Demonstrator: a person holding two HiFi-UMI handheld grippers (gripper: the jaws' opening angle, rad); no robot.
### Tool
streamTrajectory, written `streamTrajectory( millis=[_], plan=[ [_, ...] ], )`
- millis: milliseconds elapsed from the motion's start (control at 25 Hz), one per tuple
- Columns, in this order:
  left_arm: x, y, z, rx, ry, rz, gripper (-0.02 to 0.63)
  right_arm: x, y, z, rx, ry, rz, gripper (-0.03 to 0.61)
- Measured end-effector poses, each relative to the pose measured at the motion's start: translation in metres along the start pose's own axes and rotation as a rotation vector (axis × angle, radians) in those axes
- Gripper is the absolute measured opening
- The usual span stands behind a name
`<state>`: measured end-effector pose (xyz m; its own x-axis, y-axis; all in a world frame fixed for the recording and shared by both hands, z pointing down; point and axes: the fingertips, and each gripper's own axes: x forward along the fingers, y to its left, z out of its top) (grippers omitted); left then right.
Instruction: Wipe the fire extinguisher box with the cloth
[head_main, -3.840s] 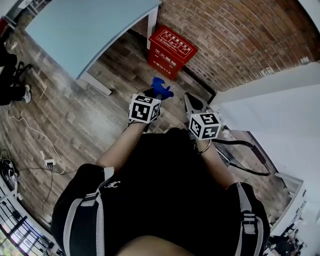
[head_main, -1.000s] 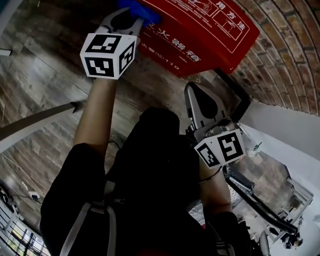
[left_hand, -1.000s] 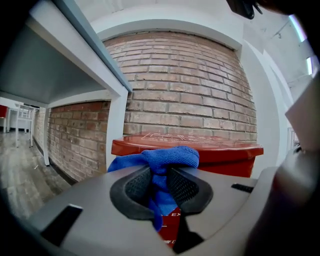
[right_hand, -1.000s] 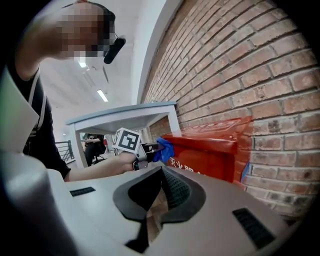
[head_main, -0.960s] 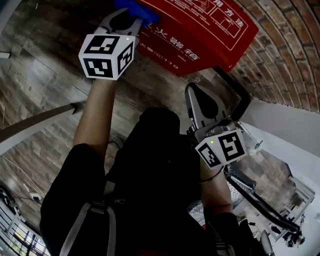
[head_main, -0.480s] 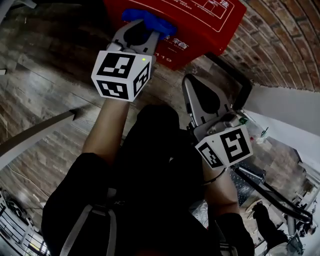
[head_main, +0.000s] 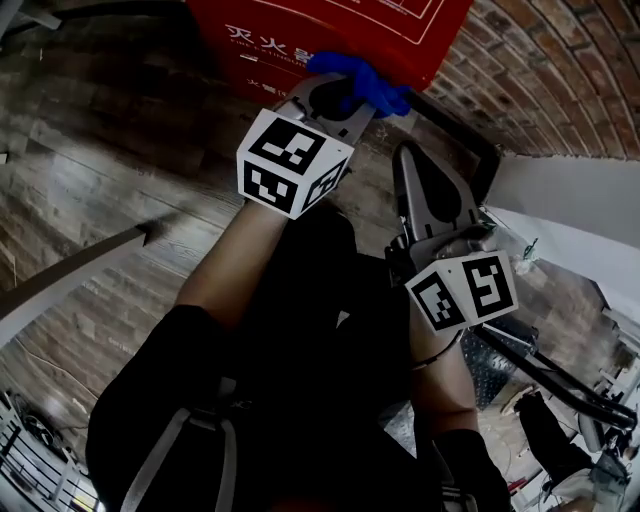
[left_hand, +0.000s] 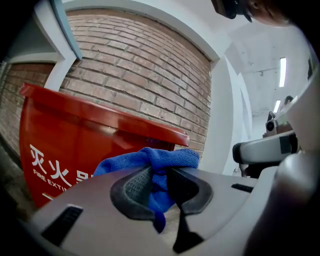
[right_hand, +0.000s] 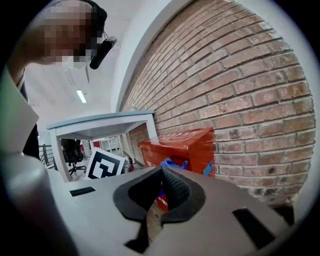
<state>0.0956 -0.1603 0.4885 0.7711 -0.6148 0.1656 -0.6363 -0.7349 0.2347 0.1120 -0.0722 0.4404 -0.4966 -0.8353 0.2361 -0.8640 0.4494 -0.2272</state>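
My left claw (head_main: 348, 97) clamps the blue cloth (head_main: 366, 82) at the lidded red box (head_main: 300, 35); my right claw (head_main: 408, 152), jaws together, hangs near the brick wall (head_main: 545, 80).

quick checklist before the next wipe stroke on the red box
1. Blue cloth clamped in left gripper: ok.
2. Cloth up at the fire extinguisher box, near its corner: ok.
3. Cloth actually pressing on the box: cannot tell.
4. Right gripper shut, empty, apart from the box: ok.
5. Box lid shut: ok.
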Motion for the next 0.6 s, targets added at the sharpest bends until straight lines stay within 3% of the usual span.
streamTrajectory(
  millis=[280,600],
  plan=[
    [-0.002,0.032,-0.021,-0.100,-0.003,0.092,0.077,-0.011,-0.006,-0.004,0.017,-0.007,-0.023,0.015],
    [-0.049,0.134,-0.010,-0.155,-0.058,0.340,0.077,-0.001,0.018,-0.007,-0.016,0.015,0.045,0.015]
  ],
)
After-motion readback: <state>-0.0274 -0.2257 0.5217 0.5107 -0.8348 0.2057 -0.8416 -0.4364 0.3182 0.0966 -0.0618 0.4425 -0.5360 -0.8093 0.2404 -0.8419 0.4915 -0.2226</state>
